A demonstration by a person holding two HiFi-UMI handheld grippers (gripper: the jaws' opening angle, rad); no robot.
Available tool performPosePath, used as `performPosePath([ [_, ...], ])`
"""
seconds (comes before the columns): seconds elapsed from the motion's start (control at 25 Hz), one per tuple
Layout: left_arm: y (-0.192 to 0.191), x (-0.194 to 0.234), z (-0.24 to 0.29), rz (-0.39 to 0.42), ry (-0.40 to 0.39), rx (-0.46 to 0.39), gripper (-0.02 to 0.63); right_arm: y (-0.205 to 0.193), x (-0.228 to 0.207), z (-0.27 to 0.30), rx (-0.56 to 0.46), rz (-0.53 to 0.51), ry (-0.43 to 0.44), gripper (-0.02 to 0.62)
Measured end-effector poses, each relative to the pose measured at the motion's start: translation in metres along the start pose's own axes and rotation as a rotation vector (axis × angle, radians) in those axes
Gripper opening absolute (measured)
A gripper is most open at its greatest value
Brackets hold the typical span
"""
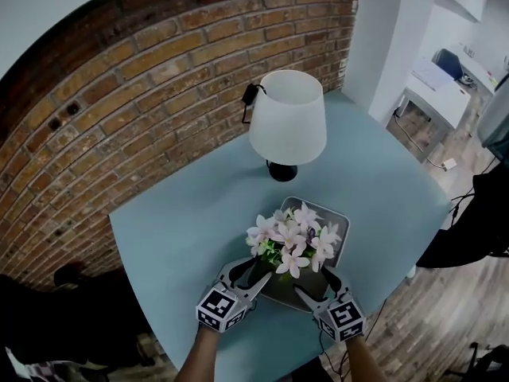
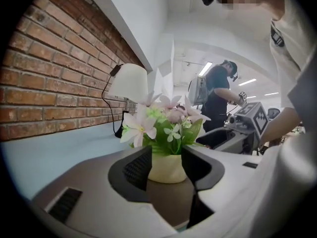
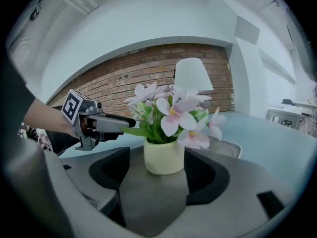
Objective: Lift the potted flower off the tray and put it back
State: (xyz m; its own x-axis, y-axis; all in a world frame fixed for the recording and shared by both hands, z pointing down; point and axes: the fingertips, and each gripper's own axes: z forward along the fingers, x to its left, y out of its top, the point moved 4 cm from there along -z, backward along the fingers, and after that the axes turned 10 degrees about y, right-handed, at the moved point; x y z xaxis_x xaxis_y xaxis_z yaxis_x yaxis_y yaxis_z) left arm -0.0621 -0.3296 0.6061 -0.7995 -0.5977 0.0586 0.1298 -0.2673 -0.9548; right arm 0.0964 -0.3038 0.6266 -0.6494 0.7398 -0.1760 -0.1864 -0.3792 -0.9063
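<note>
Brick wall (image 1: 119, 118) backs a pale blue bench (image 1: 183, 221) that carries a grey tray (image 1: 330, 215), with a white lamp (image 1: 288, 118) just beyond the tray's far edge. The potted flower (image 1: 293, 241) stands upright on the tray, its cream pot covered by blooms in the head view.

Both tools reach in over the tray's near edge, about equally close. The left gripper (image 1: 264, 267) comes from the near-left corner and the right gripper (image 1: 312, 279) from the near-right.

In each gripper view the pot sits straight ahead in the gap. The right fingers (image 3: 203, 175) stand wide, with clear space on either side of the pot. The left fingers (image 2: 136, 168) are less spread and flank the pot closely. I judge them not pressing, so neither tool has hold of anything.

The gripper bodies hide where the pot's base meets the tray, so that contact is a judgement.
</note>
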Motion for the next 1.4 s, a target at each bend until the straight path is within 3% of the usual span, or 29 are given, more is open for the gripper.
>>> performPosePath([
  [0.6, -0.028, 0.018, 0.033, 0.015, -0.115, 0.035, 0.313, -0.011, -0.027, 0.038, 0.107, -0.086, 0.081, 0.437],
  [0.96, -0.029, 0.022, 0.048, 0.032, -0.260, 0.058, 0.362, -0.013, -0.023, 0.058, 0.151, -0.122, 0.176, 0.436],
  [1.16, -0.029, 0.015, 0.057, -0.006, -0.353, 0.080, 0.377, -0.009, -0.031, 0.062, 0.161, -0.116, 0.204, 0.434],
  [1.4, -0.031, 0.008, 0.057, -0.038, -0.323, 0.053, 0.380, -0.008, -0.035, 0.061, 0.155, -0.113, 0.228, 0.431],
])
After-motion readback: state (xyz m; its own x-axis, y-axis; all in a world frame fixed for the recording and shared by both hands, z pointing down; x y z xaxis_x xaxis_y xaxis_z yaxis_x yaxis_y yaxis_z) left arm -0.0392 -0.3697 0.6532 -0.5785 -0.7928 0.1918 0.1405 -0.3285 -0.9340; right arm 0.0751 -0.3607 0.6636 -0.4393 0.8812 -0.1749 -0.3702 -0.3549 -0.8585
